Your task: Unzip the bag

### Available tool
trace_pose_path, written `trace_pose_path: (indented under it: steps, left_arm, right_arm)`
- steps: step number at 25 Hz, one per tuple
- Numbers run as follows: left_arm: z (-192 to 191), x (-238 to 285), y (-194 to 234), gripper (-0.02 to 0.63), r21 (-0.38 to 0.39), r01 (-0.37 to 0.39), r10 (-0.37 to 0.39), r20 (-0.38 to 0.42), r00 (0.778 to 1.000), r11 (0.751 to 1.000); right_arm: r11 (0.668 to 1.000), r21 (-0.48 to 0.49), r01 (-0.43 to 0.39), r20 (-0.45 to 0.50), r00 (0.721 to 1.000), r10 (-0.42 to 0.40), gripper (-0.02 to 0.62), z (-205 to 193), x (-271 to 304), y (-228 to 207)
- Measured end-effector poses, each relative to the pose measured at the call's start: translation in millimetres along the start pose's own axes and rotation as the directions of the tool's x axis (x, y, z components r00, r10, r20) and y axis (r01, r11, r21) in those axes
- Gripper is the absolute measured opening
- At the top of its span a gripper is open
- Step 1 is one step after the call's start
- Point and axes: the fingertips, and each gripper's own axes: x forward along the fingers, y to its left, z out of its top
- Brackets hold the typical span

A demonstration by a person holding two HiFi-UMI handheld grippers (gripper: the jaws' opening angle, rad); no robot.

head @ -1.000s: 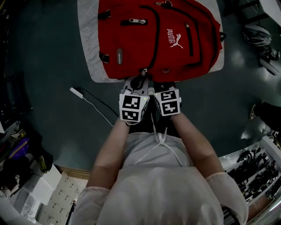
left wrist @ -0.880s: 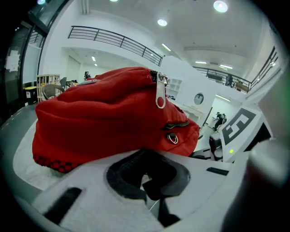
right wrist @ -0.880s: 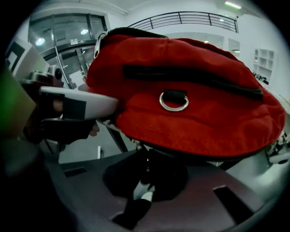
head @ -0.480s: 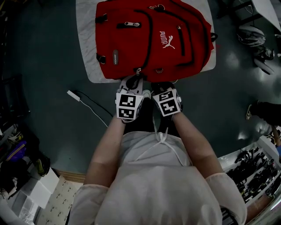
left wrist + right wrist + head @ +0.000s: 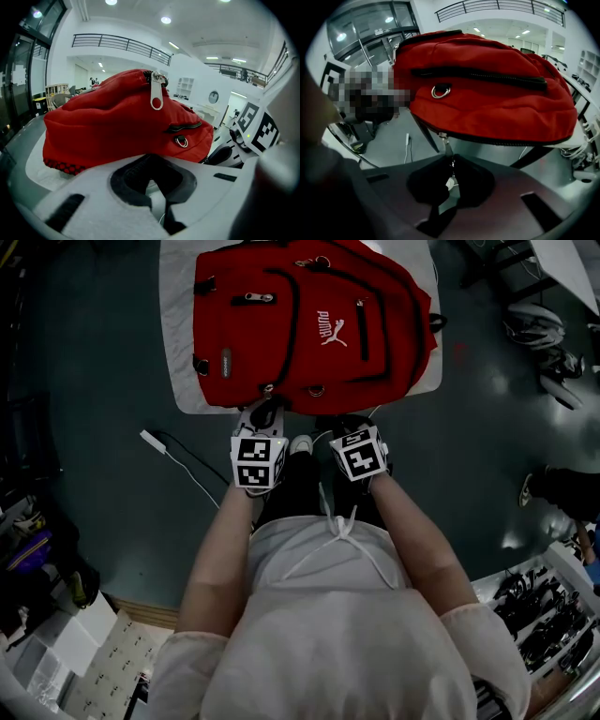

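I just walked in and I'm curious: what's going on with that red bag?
A person with a gripper in each hand stands over a red backpack lying on a pale surface. The right gripper is shut on a zipper pull at the bag's near edge. The left gripper, jaws together and empty, sits just short of the bag. That zipper looks closed.
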Motion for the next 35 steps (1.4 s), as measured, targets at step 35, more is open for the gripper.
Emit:
trace_pose_path:
  steps: [35]
  left_arm:
    - [-4,0,7,0.021,0.005,-0.34,0.338,-0.105,0.935,0.941]
  right_arm:
    - [0.977,-0.205,0.064,-0.094,0.992,-0.085,0.037,-27,-59,-165]
